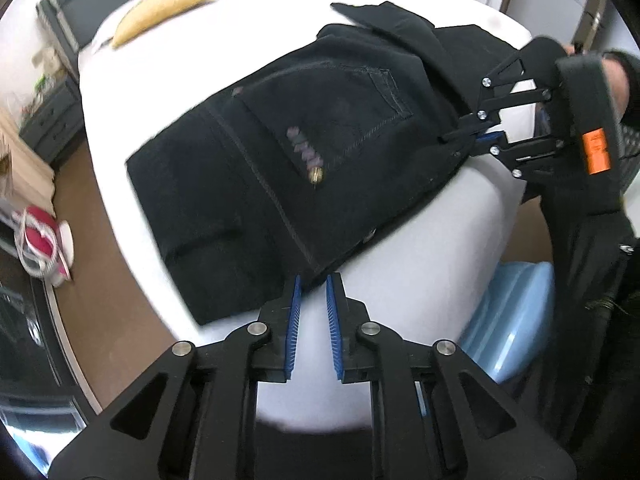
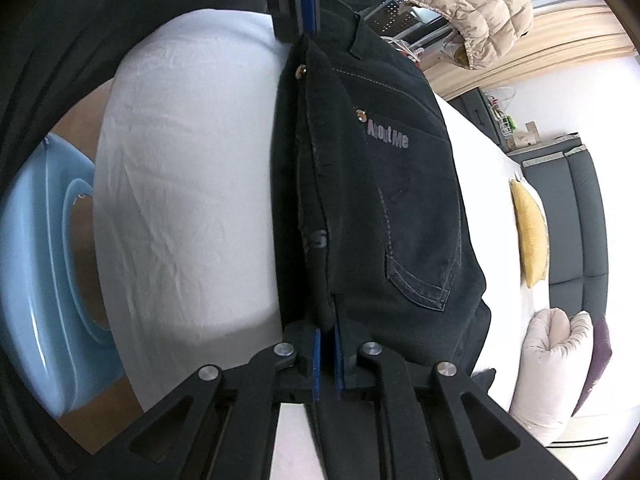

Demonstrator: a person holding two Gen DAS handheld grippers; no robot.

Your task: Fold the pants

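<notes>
Black pants [image 1: 304, 148] lie folded on the white bed [image 1: 460, 224], back pocket up. Right gripper [image 2: 326, 344] is clamped on the waistband edge. Left gripper [image 1: 312, 292] sits at the opposite fabric edge, blue pads [image 1: 295, 312] parted, holding nothing.

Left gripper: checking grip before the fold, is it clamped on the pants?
No, the left gripper is open, fingers apart just off the pants edge.

Black pants [image 1: 280, 152] with grey lettering, white bed sheet [image 1: 420, 248], blue-padded tongs [image 1: 314, 300], yellow cushion [image 1: 164, 8].
</notes>
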